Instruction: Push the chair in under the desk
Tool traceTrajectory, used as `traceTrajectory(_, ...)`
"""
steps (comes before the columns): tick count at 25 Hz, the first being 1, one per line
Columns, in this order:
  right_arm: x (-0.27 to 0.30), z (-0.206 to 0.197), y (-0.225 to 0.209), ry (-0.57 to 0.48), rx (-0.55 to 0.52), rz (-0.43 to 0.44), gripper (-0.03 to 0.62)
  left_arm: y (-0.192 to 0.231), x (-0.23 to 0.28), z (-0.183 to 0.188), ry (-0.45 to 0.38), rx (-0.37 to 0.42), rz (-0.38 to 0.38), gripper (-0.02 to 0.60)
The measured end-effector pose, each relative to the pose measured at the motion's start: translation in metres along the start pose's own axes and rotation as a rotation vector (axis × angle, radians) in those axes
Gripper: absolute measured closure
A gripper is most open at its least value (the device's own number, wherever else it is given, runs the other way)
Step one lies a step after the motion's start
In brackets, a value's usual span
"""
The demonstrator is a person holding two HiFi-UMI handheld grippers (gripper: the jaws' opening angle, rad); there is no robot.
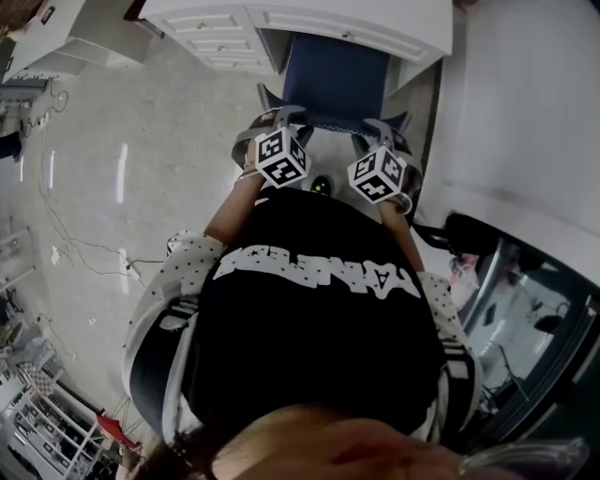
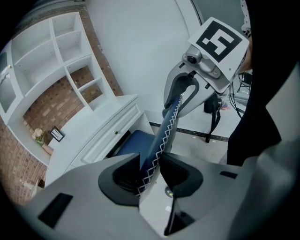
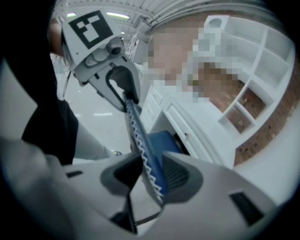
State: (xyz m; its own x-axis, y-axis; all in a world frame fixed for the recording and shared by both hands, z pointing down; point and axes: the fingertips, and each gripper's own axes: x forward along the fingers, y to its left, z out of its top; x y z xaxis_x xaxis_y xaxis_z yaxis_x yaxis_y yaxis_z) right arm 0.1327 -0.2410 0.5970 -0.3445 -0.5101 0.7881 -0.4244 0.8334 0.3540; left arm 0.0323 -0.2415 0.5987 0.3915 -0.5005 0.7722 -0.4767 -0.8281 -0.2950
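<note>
The blue chair's seat [image 1: 333, 77] reaches part way under the white desk [image 1: 281, 21]. Its thin backrest [image 1: 328, 119], blue with white zigzag stitching, stands just before the person's chest. My left gripper [image 1: 274, 125] clamps the left end of the backrest's top edge and my right gripper [image 1: 382, 134] the right end. In the left gripper view the backrest [image 2: 166, 129] runs between the jaws of my left gripper [image 2: 149, 171] up to the right gripper [image 2: 185, 91]. In the right gripper view the backrest [image 3: 135, 125] sits pinched in my right gripper [image 3: 147, 176].
White cubby shelves [image 2: 70, 70] against a brick wall rise above the desk top [image 2: 89, 126]. A white wall [image 1: 525, 112] flanks the desk on the right, with a black bag [image 1: 461, 230] at its foot. Cables [image 1: 66, 234] trail over the pale floor on the left.
</note>
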Motion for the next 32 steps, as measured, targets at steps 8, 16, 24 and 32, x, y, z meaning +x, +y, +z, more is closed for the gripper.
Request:
traceTrajectory(8, 0.014, 0.013, -0.011, 0.01, 0.025, -0.002, 0.442, 0.022, 0.006, -0.004, 0.0, 0.013, -0.022, 0.419)
traceTrajectory(16, 0.024, 0.018, -0.031, 0.038, 0.046, -0.014, 0.441, 0.039, 0.017, 0.004, -0.014, 0.026, -0.045, 0.42)
traceTrajectory(24, 0.037, 0.025, -0.043, 0.043, 0.05, -0.018, 0.441, 0.056, 0.026, 0.003, -0.011, 0.029, -0.051, 0.422)
traceTrajectory(32, 0.051, 0.036, -0.055, 0.041, 0.054, -0.021, 0.441, 0.078, 0.035, 0.001, -0.003, 0.032, -0.045, 0.42)
